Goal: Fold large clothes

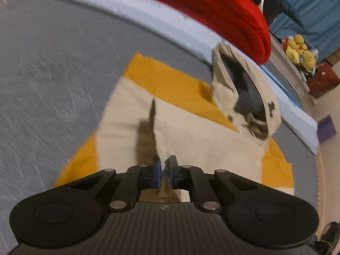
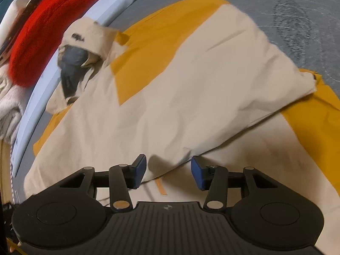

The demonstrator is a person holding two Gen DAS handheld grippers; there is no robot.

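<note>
The left hand-held gripper (image 1: 165, 165) has its blue pads pinched tight on a ridge of the beige-and-yellow jacket (image 1: 180, 131). The right hand-held gripper (image 2: 169, 171) stands wide open, gripping nothing, a folded edge of the jacket (image 2: 170, 97) between its pads. The jacket lies spread on the grey surface (image 1: 53, 74), its hood (image 1: 246, 93) reaching the far edge, where a red garment (image 1: 214, 10) sits.

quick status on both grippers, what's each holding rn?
Left gripper: closed, pinching a fold of the beige and yellow jacket.
Right gripper: open, holding nothing, over the jacket.
</note>
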